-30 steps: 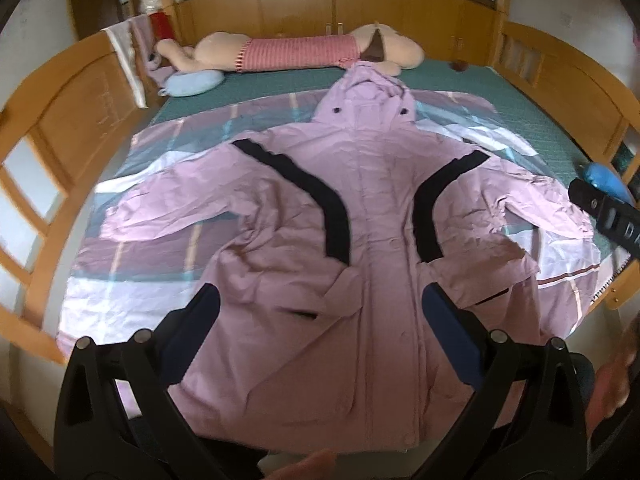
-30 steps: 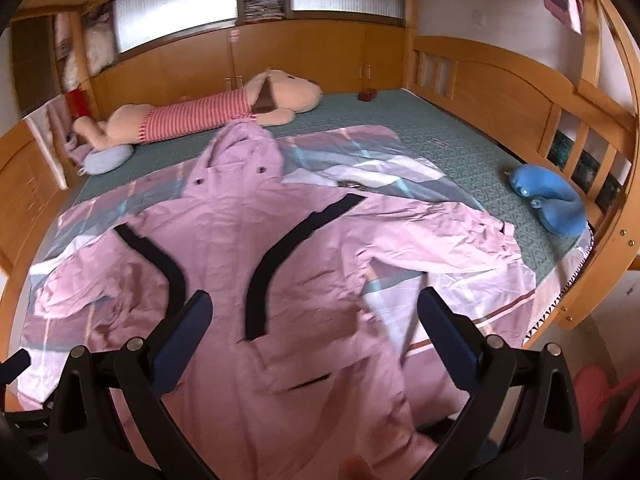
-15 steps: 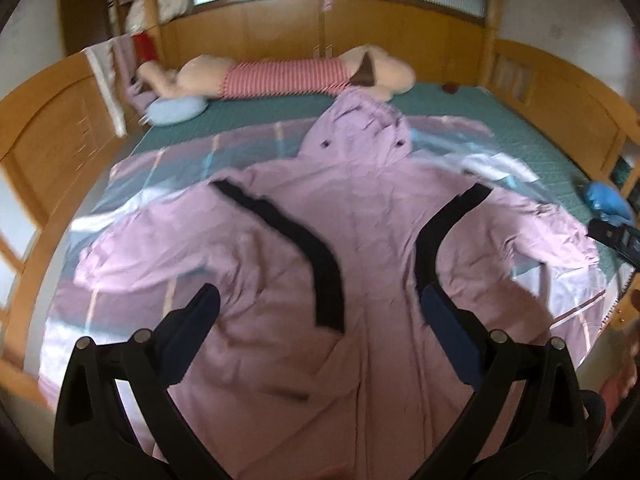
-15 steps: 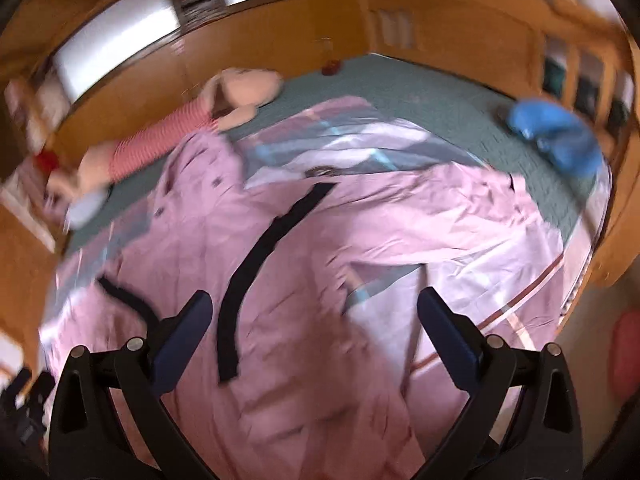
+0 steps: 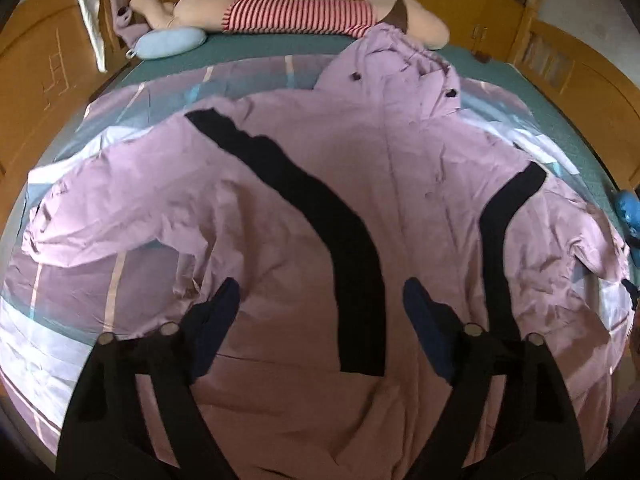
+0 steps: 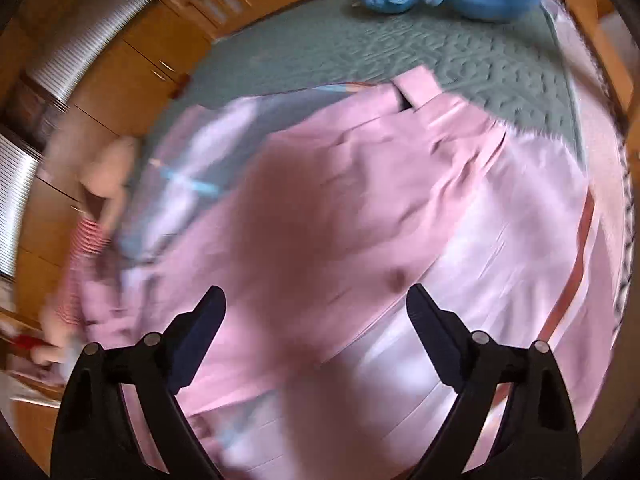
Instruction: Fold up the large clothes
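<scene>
Jacket (image 5: 400, 200) lies spread flat on striped sheet (image 5: 72, 292).

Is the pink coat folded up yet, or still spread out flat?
Still spread out. The coat lies flat on the bed, both sleeves stretched sideways and the hood pointing away.

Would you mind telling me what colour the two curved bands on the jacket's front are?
Black, against the pink jacket; the bands show best in the left wrist view.

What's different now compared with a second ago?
Both tongs, left and right, dropped closer to the pink jacket; the right swung towards its sleeve. Their jaws just narrowed slightly, gripping nothing. The jacket stays spread flat on the bed.
</scene>
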A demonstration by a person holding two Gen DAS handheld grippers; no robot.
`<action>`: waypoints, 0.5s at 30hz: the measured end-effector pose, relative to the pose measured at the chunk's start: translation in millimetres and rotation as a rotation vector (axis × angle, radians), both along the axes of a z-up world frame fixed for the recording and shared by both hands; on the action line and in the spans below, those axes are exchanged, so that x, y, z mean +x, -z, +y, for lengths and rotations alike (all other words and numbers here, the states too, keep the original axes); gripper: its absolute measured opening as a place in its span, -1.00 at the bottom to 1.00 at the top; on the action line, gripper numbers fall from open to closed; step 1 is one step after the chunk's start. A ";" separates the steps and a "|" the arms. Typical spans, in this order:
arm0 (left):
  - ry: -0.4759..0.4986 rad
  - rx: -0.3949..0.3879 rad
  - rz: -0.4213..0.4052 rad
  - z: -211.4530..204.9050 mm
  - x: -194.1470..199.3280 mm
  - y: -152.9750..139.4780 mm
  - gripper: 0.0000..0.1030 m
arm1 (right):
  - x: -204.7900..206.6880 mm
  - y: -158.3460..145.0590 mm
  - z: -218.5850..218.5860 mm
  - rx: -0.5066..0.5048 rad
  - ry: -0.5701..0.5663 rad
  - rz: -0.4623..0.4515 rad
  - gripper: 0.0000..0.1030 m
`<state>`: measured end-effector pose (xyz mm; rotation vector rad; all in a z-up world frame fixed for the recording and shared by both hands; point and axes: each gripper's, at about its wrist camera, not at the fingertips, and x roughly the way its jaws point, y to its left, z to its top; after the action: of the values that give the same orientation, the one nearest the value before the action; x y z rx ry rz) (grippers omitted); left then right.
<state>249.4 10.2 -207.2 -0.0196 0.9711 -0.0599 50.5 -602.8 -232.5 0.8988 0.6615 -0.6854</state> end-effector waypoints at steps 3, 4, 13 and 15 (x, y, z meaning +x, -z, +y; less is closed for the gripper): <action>0.000 0.029 -0.009 -3.0 -1.6 4.0 0.92 | 5.0 26.1 -18.5 0.100 0.009 0.000 0.81; 0.018 0.031 -0.008 -5.4 -2.5 4.3 0.94 | 3.9 34.3 -24.5 0.127 0.029 -0.014 0.81; 0.051 0.077 0.005 -11.2 -4.8 7.4 0.96 | -12.7 14.8 -41.1 0.027 0.085 -0.104 -0.80; 0.038 0.077 0.005 -9.1 -3.7 6.5 0.96 | -20.1 -15.8 -27.9 -0.060 0.109 -0.177 -0.88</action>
<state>245.7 1.0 -213.7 0.0698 0.9777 -0.0573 30.4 -630.8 -216.7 0.9328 0.4351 -0.7098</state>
